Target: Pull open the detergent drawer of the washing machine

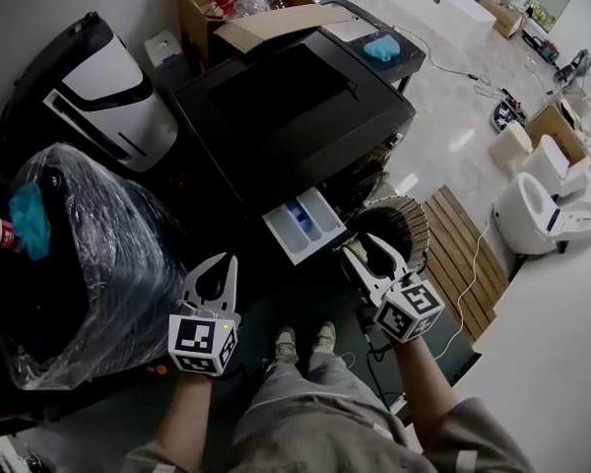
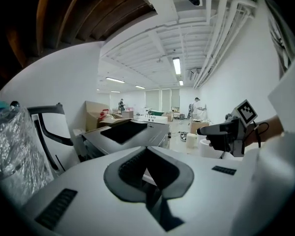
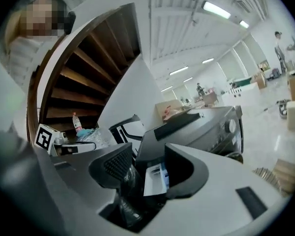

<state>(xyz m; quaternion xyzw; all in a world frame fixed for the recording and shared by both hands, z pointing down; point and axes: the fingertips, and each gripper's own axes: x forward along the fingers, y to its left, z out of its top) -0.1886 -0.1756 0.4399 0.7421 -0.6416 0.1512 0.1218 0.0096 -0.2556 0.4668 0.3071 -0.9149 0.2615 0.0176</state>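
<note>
The dark washing machine (image 1: 295, 116) stands ahead of me. Its white detergent drawer (image 1: 305, 225), with blue compartments, sticks out of the front toward me. My left gripper (image 1: 227, 262) hovers to the left of the drawer and apart from it, its jaws closed tip to tip on nothing. My right gripper (image 1: 362, 246) hangs just right of the drawer, clear of it, with a gap between its jaws and nothing in them. In the right gripper view the drawer (image 3: 155, 178) shows through that gap, farther off. The left gripper view shows the machine's top (image 2: 132, 134) and the right gripper (image 2: 206, 130) from the side.
A bin lined with a shiny black bag (image 1: 69, 254) fills the left. A white appliance (image 1: 108, 87) and an open cardboard box (image 1: 246, 8) stand behind. At right are a round ribbed drum (image 1: 399, 227), a wooden slat mat (image 1: 463, 244) and white toilets (image 1: 542, 215). My shoes (image 1: 305, 341) are below.
</note>
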